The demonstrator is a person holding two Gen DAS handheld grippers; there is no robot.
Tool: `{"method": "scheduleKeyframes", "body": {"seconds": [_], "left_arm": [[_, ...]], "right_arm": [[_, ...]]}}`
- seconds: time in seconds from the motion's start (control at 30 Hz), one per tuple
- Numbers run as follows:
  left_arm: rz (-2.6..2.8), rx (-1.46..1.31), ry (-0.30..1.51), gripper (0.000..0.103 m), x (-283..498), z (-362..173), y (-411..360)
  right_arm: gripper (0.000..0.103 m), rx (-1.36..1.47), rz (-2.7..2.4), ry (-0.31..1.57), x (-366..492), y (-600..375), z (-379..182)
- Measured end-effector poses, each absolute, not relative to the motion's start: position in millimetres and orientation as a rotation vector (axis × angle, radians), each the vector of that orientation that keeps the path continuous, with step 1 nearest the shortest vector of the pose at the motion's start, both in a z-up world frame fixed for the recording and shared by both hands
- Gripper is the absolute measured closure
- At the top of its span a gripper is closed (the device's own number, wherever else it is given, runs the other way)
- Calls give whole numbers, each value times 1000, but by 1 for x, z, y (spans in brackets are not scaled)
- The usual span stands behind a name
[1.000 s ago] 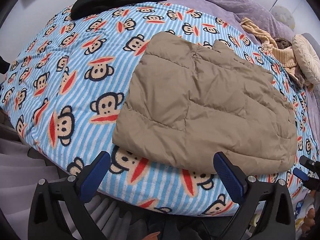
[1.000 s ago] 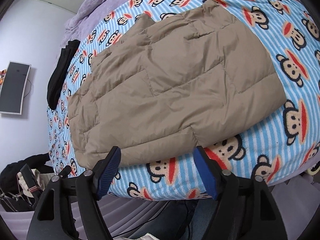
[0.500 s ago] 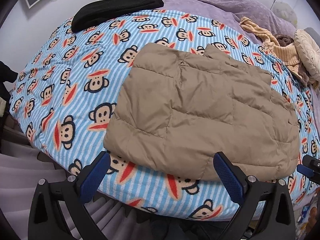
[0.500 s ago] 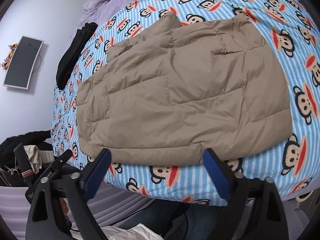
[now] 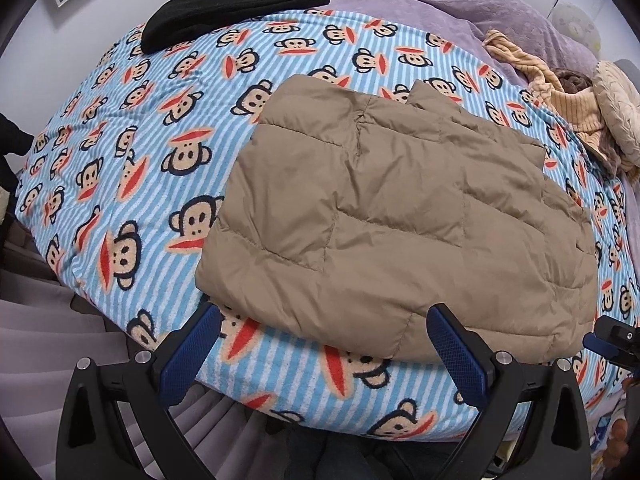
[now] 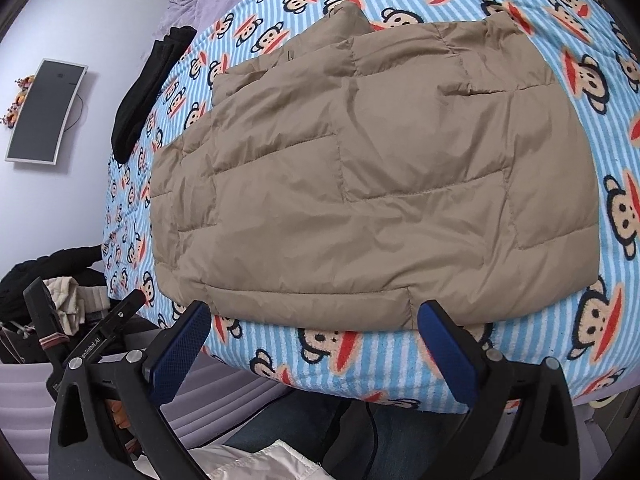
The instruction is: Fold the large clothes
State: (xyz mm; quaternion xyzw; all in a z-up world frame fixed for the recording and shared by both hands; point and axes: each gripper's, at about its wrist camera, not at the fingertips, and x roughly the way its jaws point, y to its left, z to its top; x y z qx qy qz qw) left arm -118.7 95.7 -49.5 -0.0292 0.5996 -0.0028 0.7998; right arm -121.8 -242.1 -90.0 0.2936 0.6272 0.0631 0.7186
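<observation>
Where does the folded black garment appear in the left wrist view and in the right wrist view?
Left wrist view: the black garment lies at the top, left of centre, on the far edge of the monkey-print blanket.
Right wrist view: it lies at upper left, along the blanket's left edge.
Shared landmark: the tan padded jacket, centred in both views.

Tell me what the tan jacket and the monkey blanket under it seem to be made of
Tan jacket: probably thin woven nylon or polyester shell over puffy fill, judging by the quilted stitch lines, fine crinkles and faint sheen. Monkey blanket: likely fleece or plush, matte with fuzzy nap.
</observation>
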Motion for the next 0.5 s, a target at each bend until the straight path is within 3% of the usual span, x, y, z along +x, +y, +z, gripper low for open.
{"method": "scheduleKeyframes", "body": {"seconds": [0.5], "left_arm": [[-178,-74,1351,0,-33,-93,152]], "right_arm": [[0,729,-17,1405,-100,-195,-109]]}}
